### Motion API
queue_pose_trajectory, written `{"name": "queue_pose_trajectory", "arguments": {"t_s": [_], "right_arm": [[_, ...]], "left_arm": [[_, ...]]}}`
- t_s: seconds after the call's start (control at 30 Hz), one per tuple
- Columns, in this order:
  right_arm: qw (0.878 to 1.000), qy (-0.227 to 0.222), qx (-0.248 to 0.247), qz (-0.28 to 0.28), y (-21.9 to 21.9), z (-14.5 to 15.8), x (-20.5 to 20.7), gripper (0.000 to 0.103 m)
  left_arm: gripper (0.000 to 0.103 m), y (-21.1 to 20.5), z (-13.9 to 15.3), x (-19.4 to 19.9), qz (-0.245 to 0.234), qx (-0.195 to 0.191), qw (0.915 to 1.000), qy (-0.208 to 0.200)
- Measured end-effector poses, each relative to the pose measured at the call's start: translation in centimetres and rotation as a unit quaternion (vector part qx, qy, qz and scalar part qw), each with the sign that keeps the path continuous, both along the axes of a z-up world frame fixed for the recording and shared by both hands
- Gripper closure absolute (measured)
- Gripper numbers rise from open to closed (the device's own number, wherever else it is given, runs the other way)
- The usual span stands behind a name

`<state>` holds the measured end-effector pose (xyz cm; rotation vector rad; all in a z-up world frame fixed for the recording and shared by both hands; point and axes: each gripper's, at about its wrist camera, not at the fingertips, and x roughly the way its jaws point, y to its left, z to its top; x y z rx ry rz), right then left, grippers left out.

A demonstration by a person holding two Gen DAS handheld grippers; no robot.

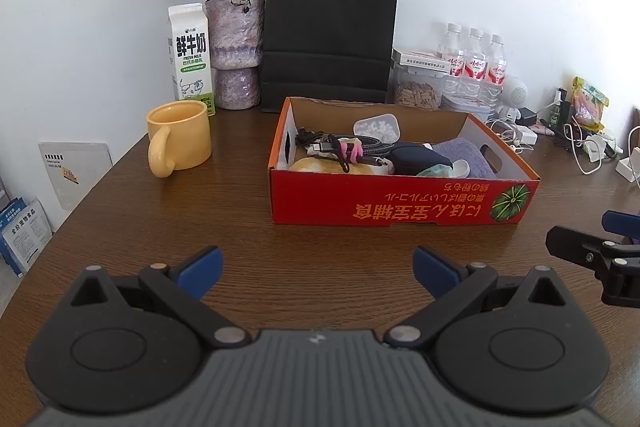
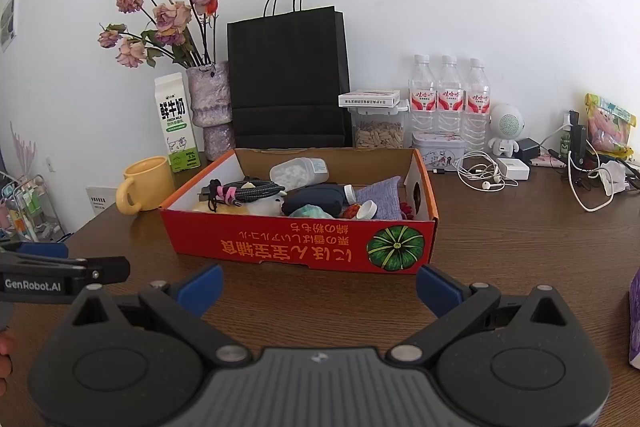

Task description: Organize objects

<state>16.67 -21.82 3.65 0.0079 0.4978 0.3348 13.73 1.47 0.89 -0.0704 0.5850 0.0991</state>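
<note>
Left claw (image 1: pixel 318 273) (jaws spread) faces red box (image 1: pixel 400 205).

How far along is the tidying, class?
Done: the red box already holds a cable bundle, a pill tub and a cloth. In hand: nothing; left gripper and right gripper are open. Left: the mug and earphones lie outside.

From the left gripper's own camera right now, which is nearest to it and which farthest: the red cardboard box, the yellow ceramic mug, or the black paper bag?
1. Red cardboard box, straight ahead of the left gripper, slightly right.
2. Yellow ceramic mug, farther back, on the left.
3. Black paper bag, behind the box, against the wall.
</note>
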Motion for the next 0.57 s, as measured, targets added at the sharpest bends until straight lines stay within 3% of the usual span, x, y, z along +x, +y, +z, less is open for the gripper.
{"name": "queue_pose_trajectory", "arguments": {"t_s": [0.57], "right_arm": [[1.000,0.000,0.000,0.000,0.05,-0.03,0.00,0.000]], "left_arm": [[0.000,-0.15,-0.04,-0.12,-0.001,-0.002,1.0000,-0.002]]}}
